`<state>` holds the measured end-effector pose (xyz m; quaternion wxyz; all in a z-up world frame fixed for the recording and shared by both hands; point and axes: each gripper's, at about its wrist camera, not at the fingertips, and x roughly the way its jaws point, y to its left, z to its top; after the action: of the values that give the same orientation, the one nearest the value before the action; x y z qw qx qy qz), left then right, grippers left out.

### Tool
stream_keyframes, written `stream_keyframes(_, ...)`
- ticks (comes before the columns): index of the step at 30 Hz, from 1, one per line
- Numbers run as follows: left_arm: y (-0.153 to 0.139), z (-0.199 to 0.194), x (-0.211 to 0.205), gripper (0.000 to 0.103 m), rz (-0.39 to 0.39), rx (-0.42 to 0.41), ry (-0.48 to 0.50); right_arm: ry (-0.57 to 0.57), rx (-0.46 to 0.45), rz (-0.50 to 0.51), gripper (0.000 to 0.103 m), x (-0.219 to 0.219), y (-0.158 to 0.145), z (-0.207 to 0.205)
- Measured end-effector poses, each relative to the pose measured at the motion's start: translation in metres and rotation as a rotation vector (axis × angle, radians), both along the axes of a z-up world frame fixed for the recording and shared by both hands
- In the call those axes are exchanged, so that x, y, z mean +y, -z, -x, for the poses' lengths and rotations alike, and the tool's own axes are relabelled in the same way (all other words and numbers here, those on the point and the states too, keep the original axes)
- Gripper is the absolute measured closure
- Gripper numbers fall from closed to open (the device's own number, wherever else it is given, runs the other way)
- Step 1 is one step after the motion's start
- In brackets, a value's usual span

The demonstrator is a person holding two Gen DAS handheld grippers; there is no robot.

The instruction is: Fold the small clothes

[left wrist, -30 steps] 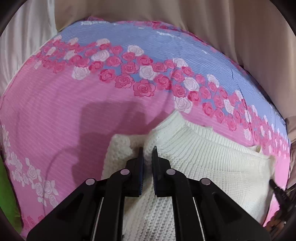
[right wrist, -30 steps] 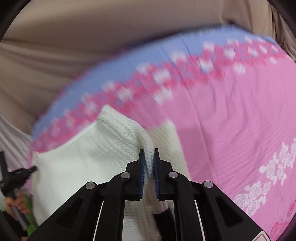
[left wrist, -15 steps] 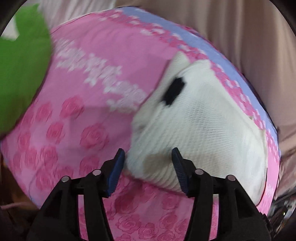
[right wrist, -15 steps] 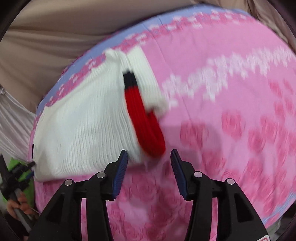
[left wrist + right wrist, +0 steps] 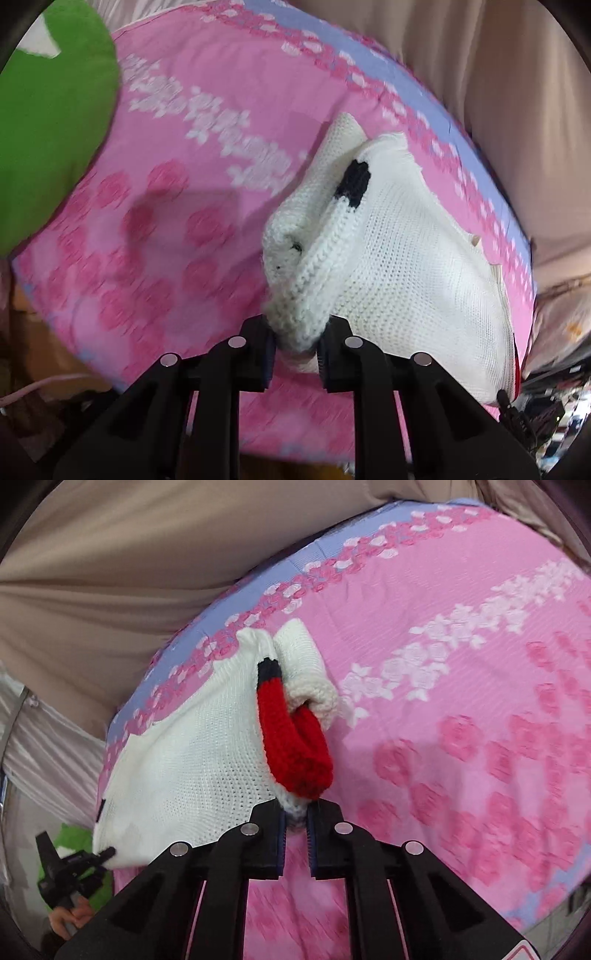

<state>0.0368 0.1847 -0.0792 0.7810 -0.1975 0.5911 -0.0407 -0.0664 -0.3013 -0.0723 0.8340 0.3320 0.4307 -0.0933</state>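
Observation:
A small white knit sweater (image 5: 413,266) lies folded on a pink floral bedsheet (image 5: 192,155). It also shows in the right wrist view (image 5: 192,760), with a red cuff (image 5: 295,749) and a black band (image 5: 269,669). My left gripper (image 5: 295,347) is shut on a bunched white corner of the sweater near the sheet's front. My right gripper (image 5: 295,823) is shut on the sweater's edge just below the red cuff. The other gripper (image 5: 70,867) shows at the sweater's far corner in the right wrist view.
A green cushion (image 5: 48,122) lies at the left of the sheet. Beige fabric (image 5: 147,572) rises behind the bed. The sheet's lilac border (image 5: 369,59) runs along the far side. Clutter (image 5: 546,398) sits past the bed's right edge.
Both grippers let go of the sweater's far edge, opened, moved to the near edge, and have closed again on its two near corners.

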Motion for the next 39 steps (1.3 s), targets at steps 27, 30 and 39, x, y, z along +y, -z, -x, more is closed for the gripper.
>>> stream_keyframes(27,0.026,-0.07,-0.09,0.085,-0.27,-0.099,0.174,-0.122,0.145,0.145,0.094,0.011,0.038,-0.071)
stream_keyframes(30,0.029,-0.074,-0.091,0.085,-0.282,-0.102,0.179,-0.055,0.07,0.22,0.096,0.003,0.015,-0.059)
stream_keyframes(39,0.006,-0.054,-0.093,0.085,-0.299,-0.134,0.172,0.05,0.09,0.225,0.086,-0.013,0.01,-0.043)
